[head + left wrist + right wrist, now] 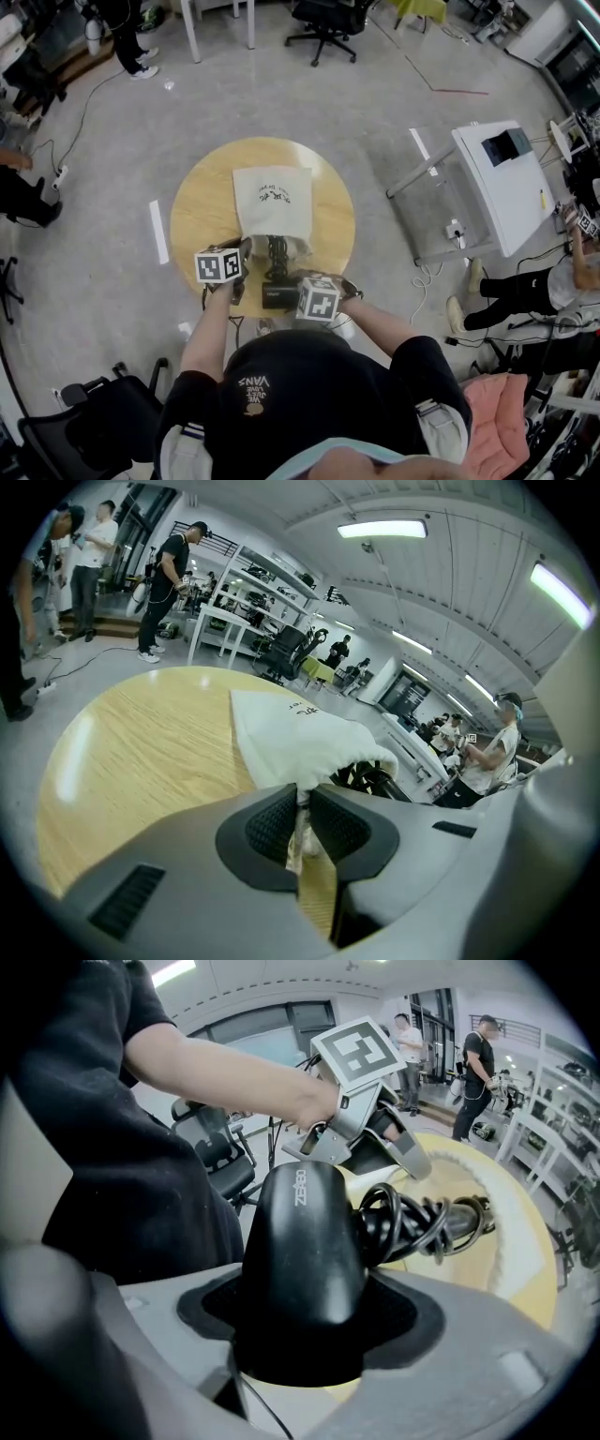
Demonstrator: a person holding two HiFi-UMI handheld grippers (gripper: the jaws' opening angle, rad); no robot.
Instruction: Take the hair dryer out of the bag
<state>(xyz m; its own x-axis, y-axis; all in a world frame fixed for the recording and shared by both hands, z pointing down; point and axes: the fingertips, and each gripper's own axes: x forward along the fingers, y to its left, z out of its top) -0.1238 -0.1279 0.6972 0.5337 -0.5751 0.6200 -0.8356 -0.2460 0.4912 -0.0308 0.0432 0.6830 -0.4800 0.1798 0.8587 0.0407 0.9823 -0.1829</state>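
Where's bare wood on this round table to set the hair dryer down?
Bare table either side of the bag, out to the rim. The near edge is crowded: left tongs, right tongs, hair dryer, cord.

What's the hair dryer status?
Left gripper shut on bag edge. Right gripper shut on hair dryer, body clear of bag. Coiled cord near bag mouth; nothing blocking.

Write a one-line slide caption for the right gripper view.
Black hair dryer clamped in the right tongs, its coiled cord behind, over the table.
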